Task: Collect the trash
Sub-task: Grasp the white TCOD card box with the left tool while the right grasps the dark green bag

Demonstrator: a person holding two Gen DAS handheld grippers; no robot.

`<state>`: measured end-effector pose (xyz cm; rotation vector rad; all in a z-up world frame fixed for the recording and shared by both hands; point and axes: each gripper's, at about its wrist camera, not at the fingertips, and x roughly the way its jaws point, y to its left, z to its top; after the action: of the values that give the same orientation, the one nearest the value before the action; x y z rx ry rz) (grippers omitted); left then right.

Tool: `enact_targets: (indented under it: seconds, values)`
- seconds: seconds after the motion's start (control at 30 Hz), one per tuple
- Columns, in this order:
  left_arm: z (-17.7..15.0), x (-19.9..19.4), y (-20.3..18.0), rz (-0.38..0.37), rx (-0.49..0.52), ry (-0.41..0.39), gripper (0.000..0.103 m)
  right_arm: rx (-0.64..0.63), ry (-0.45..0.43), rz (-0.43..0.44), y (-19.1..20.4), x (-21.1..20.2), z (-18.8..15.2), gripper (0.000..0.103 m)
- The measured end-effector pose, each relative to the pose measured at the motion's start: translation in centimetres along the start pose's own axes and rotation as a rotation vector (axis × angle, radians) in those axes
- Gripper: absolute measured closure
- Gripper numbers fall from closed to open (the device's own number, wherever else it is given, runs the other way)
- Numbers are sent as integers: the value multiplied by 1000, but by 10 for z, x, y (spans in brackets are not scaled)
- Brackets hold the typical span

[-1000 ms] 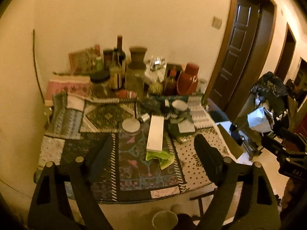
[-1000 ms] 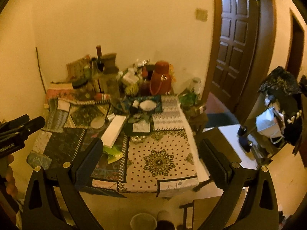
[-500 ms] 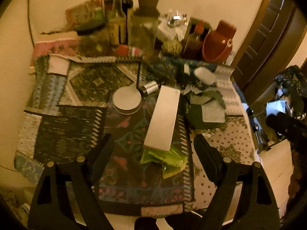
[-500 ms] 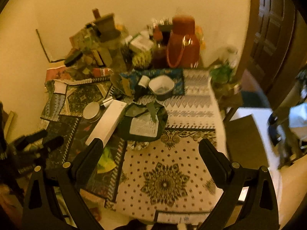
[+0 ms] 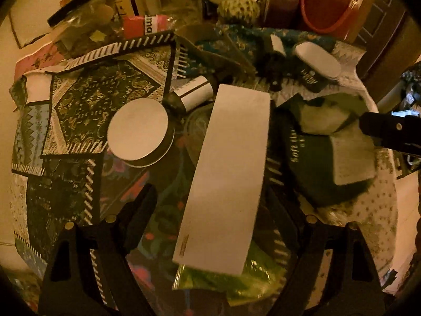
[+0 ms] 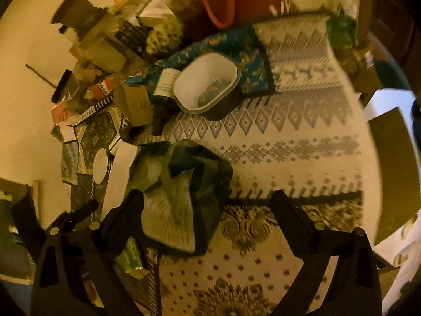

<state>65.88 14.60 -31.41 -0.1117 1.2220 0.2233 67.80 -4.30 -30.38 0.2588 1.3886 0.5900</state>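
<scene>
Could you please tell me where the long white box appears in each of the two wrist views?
Left wrist: long white box fills the centre, lying between the open jaws.
Right wrist: only a strip shows at left.
Shared landmark: the round white lid beside it.

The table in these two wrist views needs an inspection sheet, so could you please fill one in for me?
Surface: table covered in patterned cloths.
Job's things: long white box lying on a green wrapper; crumpled dark bag beside it.
Clutter: round flat lid, small bottle on its side, white tub, red jug, jars and bottles at the back.
Grippers: left gripper open, jaws straddling the white box, no contact seen; right gripper open over the dark bag. Both have just been closing slightly.
Cables: nothing seen.
Surroundings: plain wall, dark wooden door at right.
</scene>
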Motion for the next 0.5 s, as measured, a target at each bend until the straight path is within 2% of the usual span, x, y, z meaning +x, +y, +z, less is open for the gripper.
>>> enact_targets:
  seconds: [0.13,0.2,0.37,0.5]
  values:
    - [3,10,-4,-7,19,14,33,8,43,31,-3,15,6,17]
    - [4,11,-6,-8,30,13,43,5,55,60,-1,19,6,25]
    - [4,9,-10,-7,45,6,51,14,93,130,2,28,8,61]
    - [3,2,-9,-22,36,-9,52,-5,89,138,6,25,8,74]
